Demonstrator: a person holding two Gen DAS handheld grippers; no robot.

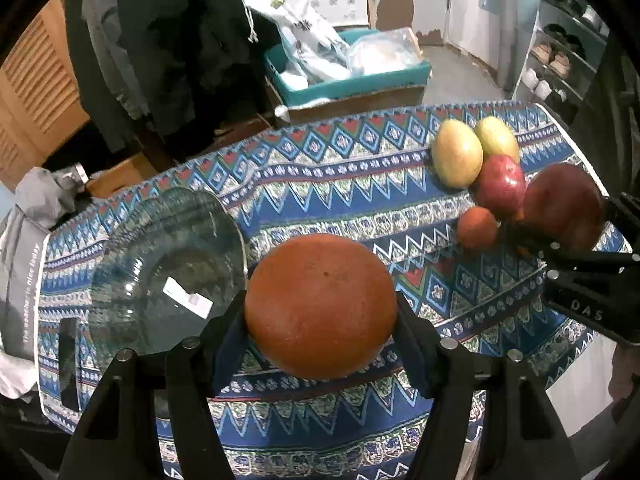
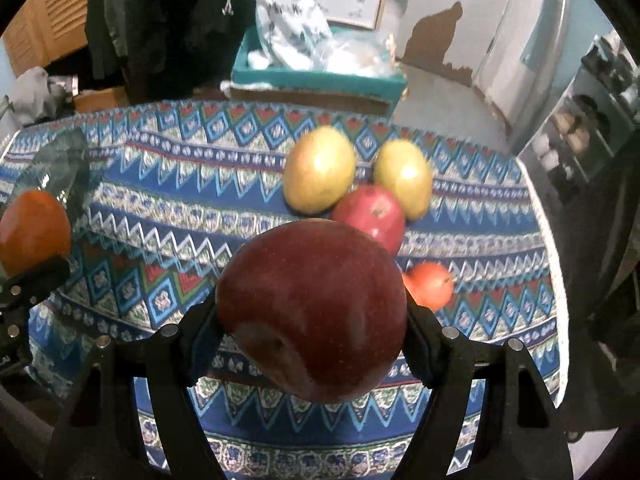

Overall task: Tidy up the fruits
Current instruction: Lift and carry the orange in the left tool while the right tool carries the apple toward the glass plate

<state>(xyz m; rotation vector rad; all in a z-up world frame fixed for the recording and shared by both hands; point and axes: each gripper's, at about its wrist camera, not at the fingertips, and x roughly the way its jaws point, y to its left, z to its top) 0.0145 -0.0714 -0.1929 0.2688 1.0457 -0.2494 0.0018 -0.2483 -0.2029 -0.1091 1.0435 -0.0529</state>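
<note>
My left gripper [image 1: 321, 320] is shut on a large orange [image 1: 321, 306] and holds it above the patterned tablecloth, just right of a clear glass bowl [image 1: 132, 264]. My right gripper [image 2: 312, 320] is shut on a dark red apple [image 2: 312, 308], also seen in the left wrist view [image 1: 562, 206]. On the cloth lie two yellow-green mangoes [image 2: 320, 170] [image 2: 404, 178], a smaller red apple [image 2: 370, 212] and a small orange fruit [image 2: 432, 284]. The orange also shows at the left in the right wrist view [image 2: 34, 230].
The table with the blue patterned cloth [image 1: 340, 176] ends at the right near a shoe rack [image 1: 560, 60]. Behind the table stands a teal box [image 1: 348, 80] with plastic bags. Grey cloth [image 1: 24, 264] lies at the left edge.
</note>
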